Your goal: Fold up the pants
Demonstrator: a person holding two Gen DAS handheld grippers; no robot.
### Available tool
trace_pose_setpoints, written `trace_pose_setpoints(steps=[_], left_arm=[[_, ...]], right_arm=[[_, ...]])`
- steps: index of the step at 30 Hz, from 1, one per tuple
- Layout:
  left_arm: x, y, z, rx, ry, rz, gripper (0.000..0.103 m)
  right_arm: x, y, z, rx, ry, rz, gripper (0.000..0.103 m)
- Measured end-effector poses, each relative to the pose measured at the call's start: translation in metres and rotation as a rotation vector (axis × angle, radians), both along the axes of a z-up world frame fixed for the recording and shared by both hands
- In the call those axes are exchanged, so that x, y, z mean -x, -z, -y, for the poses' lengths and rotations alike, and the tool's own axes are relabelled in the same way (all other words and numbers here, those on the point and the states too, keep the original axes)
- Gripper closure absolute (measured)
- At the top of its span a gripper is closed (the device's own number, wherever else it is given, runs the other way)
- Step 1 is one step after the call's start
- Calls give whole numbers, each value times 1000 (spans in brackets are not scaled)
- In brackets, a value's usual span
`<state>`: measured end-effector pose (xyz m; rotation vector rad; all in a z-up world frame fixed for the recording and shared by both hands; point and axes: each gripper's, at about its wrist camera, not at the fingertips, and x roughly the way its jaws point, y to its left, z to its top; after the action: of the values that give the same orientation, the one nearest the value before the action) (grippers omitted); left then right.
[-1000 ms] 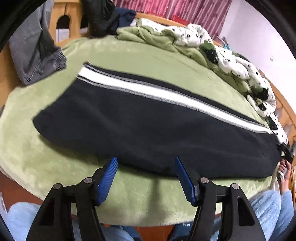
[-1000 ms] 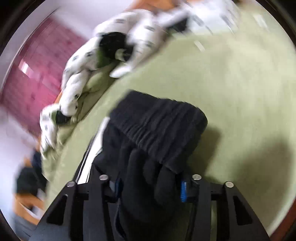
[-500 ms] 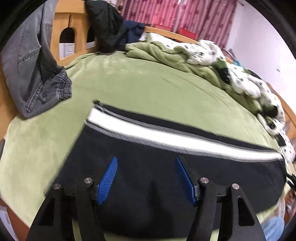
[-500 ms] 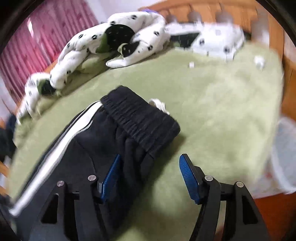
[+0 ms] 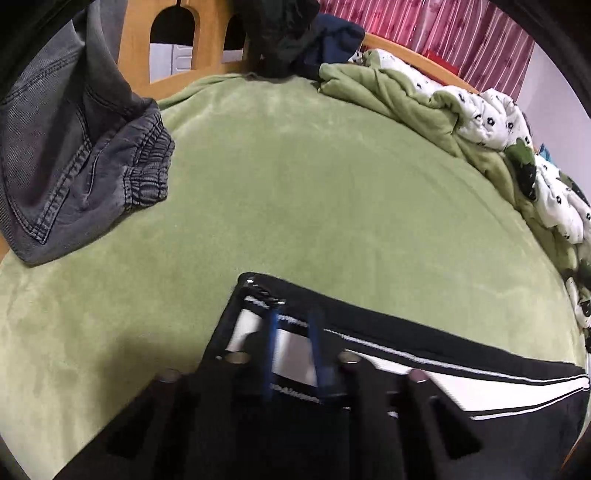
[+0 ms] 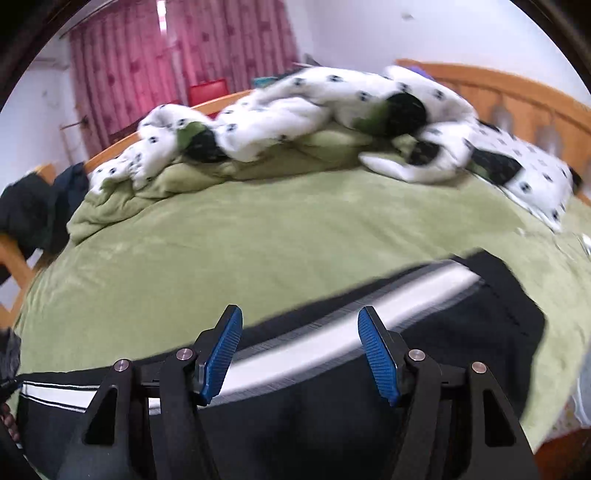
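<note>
Black pants with a white side stripe [image 5: 443,354] lie flat across the green bed. In the left wrist view my left gripper [image 5: 295,347] is at the leg hem, its blue fingers [image 5: 272,343] drawn close together over the striped cuff; the frame is blurred, so I cannot tell if fabric is pinched. In the right wrist view the pants [image 6: 480,317] stretch across the near bed with the waistband at the right. My right gripper [image 6: 300,350] is open and empty, above the stripe near the middle of the pants.
Grey jeans [image 5: 74,155] hang over the wooden footboard [image 5: 207,40] at the left. A rumpled green and white spotted duvet [image 6: 295,122] lies along the far side. Dark clothes [image 5: 295,33] hang on the board. The green blanket [image 5: 295,184] covers the bed.
My left gripper moved forward to the leg hem and its fingers closed in. My right gripper let go of the waistband, opened, and swung left over the middle of the pants.
</note>
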<state>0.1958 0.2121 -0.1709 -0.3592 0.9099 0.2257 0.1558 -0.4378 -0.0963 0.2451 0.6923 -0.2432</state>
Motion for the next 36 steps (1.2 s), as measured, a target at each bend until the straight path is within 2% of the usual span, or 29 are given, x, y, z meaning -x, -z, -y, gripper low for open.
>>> trace_pose_setpoints(steps=[2,5,6,7,9,11,14,17,18,20,21,22,24,27,30,35,36], left_arm=[[3,-2,-5,48,33,41,101],[23,-18,-27,33,-66,181,101],[26,-18,-35,16,-116,174,101],[28,-16,-46,39,-137,170,102],[29,-9,-60,211,-55,202,102],[31,-9,-61,289,-6,231,101],[24,-9,-48,262,55,204,101],[18,-7,-36,255,108,170,101],[16,-7,-31,240,124,154,98],[14,-8,-22,198,155,133,74],[14,-10,-18,182,159,132,50],[16,-11,-14,165,163,145,43],[18,-14,-7,119,157,153,43],[10,-13,-3,79,151,106,44],[20,-17,-13,78,62,149,44],[5,1,-22,99,43,71,45],[3,5,-22,105,42,66,51]], right_arm=[[-12,6,-17,-6,-44,-16,38],[-26,16,-33,-7,-86,-35,38],[-30,19,-35,0,-96,-32,38],[-32,21,-36,6,-109,-29,38],[-40,29,-38,7,-161,-35,38],[-44,34,-41,0,-223,-44,38],[-58,43,-51,35,-338,-91,38],[-75,52,-67,139,-434,-162,38],[-79,55,-71,167,-465,-187,38],[-83,60,-75,197,-480,-221,38],[-83,62,-77,196,-484,-227,38],[-81,63,-78,184,-488,-217,38],[-72,66,-77,153,-483,-174,38],[-66,74,-74,96,-445,-144,38],[-65,77,-75,111,-440,-172,38],[-58,70,-64,82,-398,-138,38],[-58,71,-61,66,-386,-140,38]])
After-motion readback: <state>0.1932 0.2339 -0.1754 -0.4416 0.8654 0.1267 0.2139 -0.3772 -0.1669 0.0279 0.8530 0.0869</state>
